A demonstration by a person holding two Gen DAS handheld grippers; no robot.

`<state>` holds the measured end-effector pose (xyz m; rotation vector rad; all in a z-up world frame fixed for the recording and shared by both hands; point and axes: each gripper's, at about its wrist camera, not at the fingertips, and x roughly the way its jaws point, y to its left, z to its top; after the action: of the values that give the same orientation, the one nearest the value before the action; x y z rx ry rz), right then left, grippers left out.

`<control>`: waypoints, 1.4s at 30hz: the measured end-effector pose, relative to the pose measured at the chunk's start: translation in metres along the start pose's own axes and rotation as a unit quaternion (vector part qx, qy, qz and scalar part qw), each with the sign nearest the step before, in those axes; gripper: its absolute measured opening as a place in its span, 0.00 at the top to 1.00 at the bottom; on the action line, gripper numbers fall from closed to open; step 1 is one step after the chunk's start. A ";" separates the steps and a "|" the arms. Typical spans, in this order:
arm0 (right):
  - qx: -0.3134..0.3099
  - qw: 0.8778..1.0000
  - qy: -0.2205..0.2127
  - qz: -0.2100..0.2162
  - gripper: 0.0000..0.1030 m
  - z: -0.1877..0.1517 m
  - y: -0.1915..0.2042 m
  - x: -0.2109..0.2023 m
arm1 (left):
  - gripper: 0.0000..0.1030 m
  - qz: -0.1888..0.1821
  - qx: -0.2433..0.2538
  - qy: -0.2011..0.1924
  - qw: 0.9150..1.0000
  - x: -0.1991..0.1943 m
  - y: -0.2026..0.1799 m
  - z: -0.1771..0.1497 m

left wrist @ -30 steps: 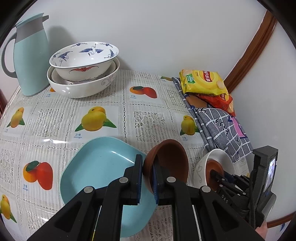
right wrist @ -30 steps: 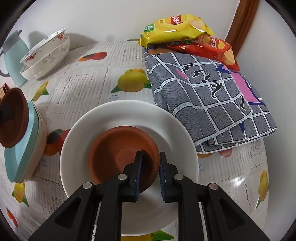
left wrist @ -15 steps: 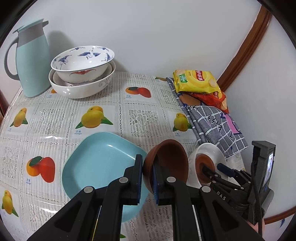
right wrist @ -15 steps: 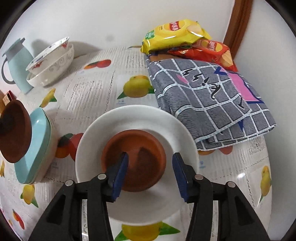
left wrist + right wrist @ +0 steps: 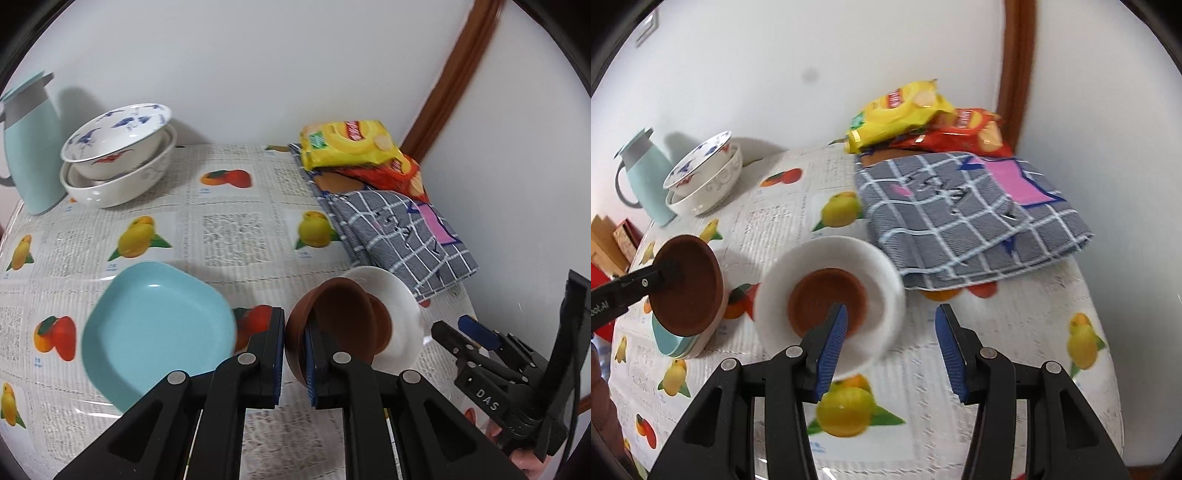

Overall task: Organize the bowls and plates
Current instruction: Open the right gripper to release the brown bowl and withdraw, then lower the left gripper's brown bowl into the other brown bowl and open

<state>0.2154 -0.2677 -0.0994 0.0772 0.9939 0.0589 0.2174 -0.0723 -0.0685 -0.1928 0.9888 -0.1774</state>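
The table has a cloth with fruit pictures on it, and it fills most of both views. At the back left stands a pale blue jug, and right beside it are two big white bowls, one sitting inside the other. At the back right lies a folded grey checked cloth with a yellow chip bag and a red chip bag on its far end. Near the front left sits a light blue plate. To its right is a white plate, with its far edge just beside the grey cloth. A small brown bowl sits in the middle of the white plate. The left gripper is pinched tight on the rim of a second brown bowl, which is tipped on its side in the air between the blue plate and the white plate. The right gripper has its blue pads spread apart with nothing held between them, and it is above the near edge of the white plate.
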 end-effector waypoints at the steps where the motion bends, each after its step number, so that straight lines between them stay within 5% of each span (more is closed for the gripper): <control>1: 0.005 1.000 -0.002 0.000 0.52 -0.001 -0.005 -0.001 | 0.90 -0.002 0.004 0.003 1.000 0.003 -0.006 0.000; 17: 0.067 0.997 -0.021 0.015 0.52 -0.022 -0.068 -0.003 | 0.90 -0.003 0.046 0.047 0.998 0.060 -0.062 0.003; 42: 0.075 0.997 -0.017 0.015 0.52 -0.029 -0.084 0.009 | 0.90 -0.024 0.015 0.076 0.997 0.097 -0.055 0.005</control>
<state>0.1977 -0.3498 -0.1306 0.2298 0.9624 0.0102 0.2706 -0.1480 -0.1306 -0.1778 1.1328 -0.2536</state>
